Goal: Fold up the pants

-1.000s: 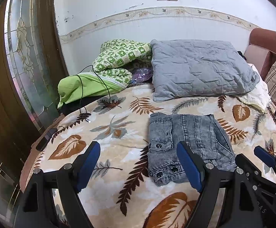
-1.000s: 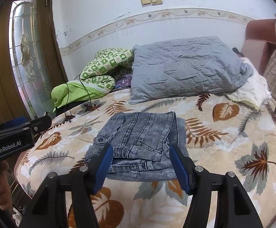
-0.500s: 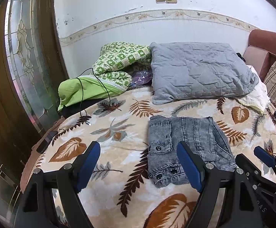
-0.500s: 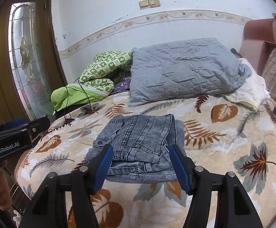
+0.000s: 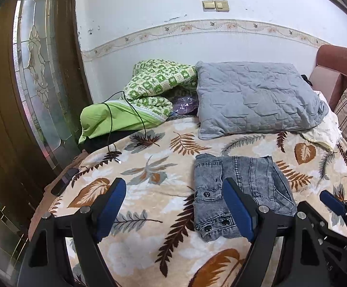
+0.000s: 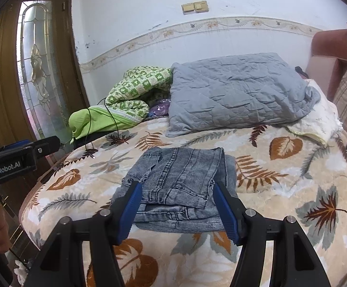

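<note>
pants (image 6: 180,186) folded into a compact grey denim stack on the leaf-print blanket (image 6: 281,191), both grippers held off them.
near: right gripper (image 6: 176,206) has its fingers spread wide and empty, hovering at the near edge of the stack; left gripper (image 5: 174,206) likewise spread and empty, its right finger in front of the stack's snap-button side, nothing clamped. mid: stack looks several layers thick, top panel lying flat, lower layers sticking out at the near edge. judgement: denim is soft but fairly heavy and holds a crease; not slippery or fragile; plush blanket should keep it from sliding. best hold is a pinch through all layers at a near corner or the thick seamed edge, not the top flap alone. far: grey pillow (image 6: 235,91) and green quilt (image 6: 135,91) against the wall, well apart from the stack.
</note>
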`<state>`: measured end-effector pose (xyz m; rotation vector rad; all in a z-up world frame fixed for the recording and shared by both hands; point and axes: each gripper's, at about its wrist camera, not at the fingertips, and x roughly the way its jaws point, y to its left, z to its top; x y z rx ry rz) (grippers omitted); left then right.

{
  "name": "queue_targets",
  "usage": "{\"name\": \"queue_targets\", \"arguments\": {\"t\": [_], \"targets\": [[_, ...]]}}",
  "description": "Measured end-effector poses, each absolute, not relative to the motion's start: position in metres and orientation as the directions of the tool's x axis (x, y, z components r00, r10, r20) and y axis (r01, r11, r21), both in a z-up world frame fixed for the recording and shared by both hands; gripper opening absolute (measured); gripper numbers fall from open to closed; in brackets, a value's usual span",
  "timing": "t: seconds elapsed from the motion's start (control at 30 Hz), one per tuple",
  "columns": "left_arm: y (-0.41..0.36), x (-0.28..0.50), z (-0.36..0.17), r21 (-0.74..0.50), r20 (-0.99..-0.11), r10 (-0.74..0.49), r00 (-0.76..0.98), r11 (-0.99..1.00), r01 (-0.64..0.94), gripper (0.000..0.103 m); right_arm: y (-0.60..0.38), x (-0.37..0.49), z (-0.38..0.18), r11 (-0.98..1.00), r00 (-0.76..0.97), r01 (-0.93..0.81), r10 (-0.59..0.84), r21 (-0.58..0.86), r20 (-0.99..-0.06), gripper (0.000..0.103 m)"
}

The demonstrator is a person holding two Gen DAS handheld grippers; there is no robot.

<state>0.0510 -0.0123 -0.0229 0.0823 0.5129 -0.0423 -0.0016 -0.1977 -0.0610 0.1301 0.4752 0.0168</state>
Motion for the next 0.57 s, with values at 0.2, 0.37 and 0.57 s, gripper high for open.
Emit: {"name": "queue_targets", "arguments": {"t": [0.2, 0.37, 0.57], "targets": [[-0.004, 0.05, -0.017, 0.057, -0.48, -0.026, 0.877, 0.997, 0.061, 0.083, -0.198, 0.006, -0.048, 0.992, 0.905, 0.016, 0.04, 0.128, -0.423, 0.066], [0.0, 0.049, -0.014, 0.051, -0.473, -0.04, 0.88, 0.996, 0.072, 0.083, -0.19, 0.015, -0.044, 0.994, 0.907, -0.005, 0.05, 0.108, -0.419, 0.066], [0.01, 0.059, -0.019, -0.003, -0.498, -0.088, 0.863, 0.995, 0.1, 0.083, -0.184, 0.029, -0.046, 0.993, 0.897, -0.045, 0.09, 0.113, -0.432, 0.066]]}}
